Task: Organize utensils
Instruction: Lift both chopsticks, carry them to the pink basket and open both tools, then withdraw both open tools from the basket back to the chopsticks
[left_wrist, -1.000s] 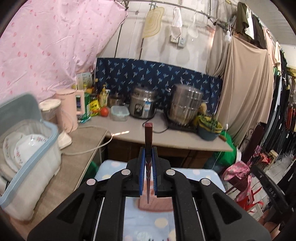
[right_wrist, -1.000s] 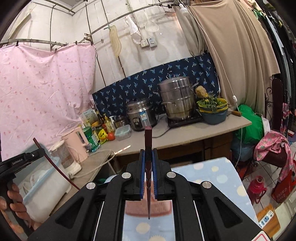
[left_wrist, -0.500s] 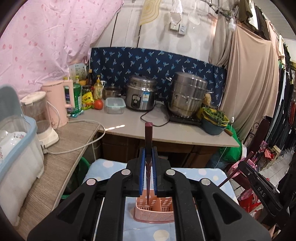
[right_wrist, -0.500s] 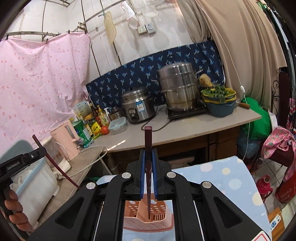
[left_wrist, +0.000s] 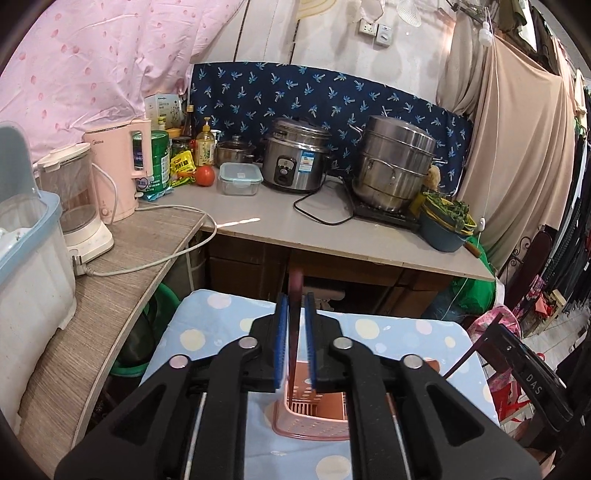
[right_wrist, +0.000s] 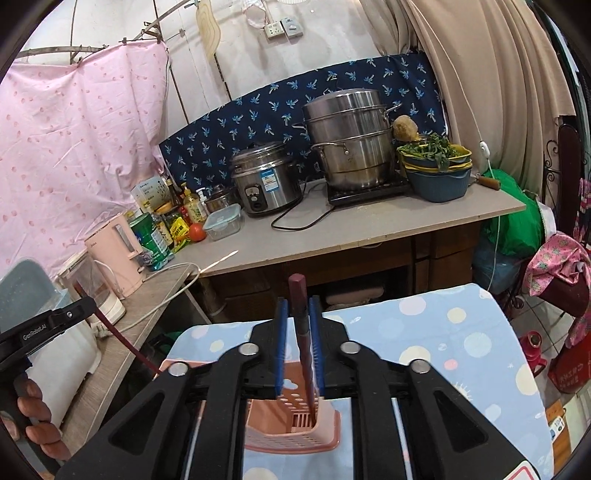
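- Steamer pot (right_wrist: 351, 140) and rice cooker (right_wrist: 266, 178), centre: shiny brushed metal.
- Utensil holder (right_wrist: 291, 424), bottom centre: matt pink perforated plastic.
- Tablecloth (right_wrist: 443, 332), lower right: smooth printed cloth with pastel dots.
- Left tool (left_wrist: 295, 350): matt black plastic with ribbed blue pads (left_wrist: 281, 343).
- Surface (left_wrist: 110, 280), lower left: rough wood-grain.

Rice cooker (left_wrist: 295, 155), steamer pot (left_wrist: 397, 160), kettle (left_wrist: 120, 173)

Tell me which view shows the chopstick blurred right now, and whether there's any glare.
Left wrist view: the chopstick between the blue fingers is motion-smeared. Right wrist view: its chopstick is sharp. Both views: a sunlit streak on the countertop, fisheye-bent edges.
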